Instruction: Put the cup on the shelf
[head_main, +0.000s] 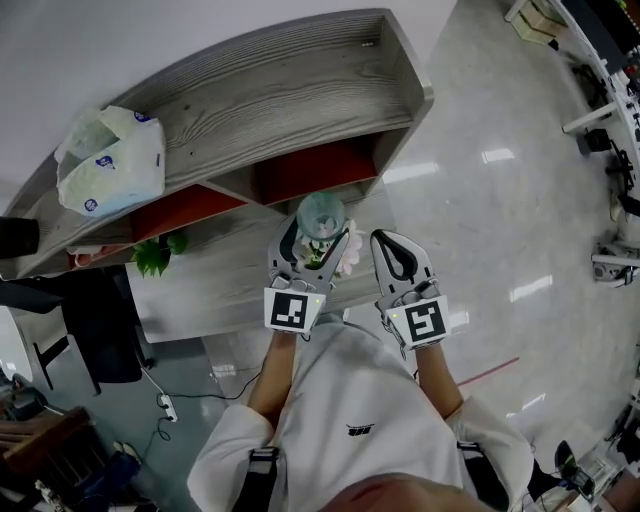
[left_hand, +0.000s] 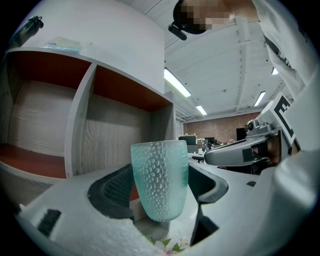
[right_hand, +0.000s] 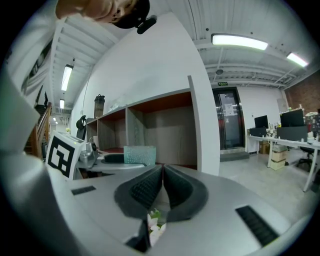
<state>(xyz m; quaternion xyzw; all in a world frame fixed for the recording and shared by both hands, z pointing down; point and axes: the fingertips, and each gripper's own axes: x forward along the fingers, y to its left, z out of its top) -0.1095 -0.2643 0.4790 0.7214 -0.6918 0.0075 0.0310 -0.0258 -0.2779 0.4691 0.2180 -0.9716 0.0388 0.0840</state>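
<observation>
A pale green dimpled glass cup stands upright between the jaws of my left gripper, which is shut on it. In the head view the cup hangs in front of the grey wooden shelf unit, near its right compartment with the red back. In the left gripper view that open compartment lies straight ahead. My right gripper floats beside the left one, shut and empty. The cup's rim shows at the left of the right gripper view.
A white plastic bag lies on the shelf top at the left. A small green plant and pale flowers sit on the lower ledge. A dark chair stands at the left, desks and equipment at the right.
</observation>
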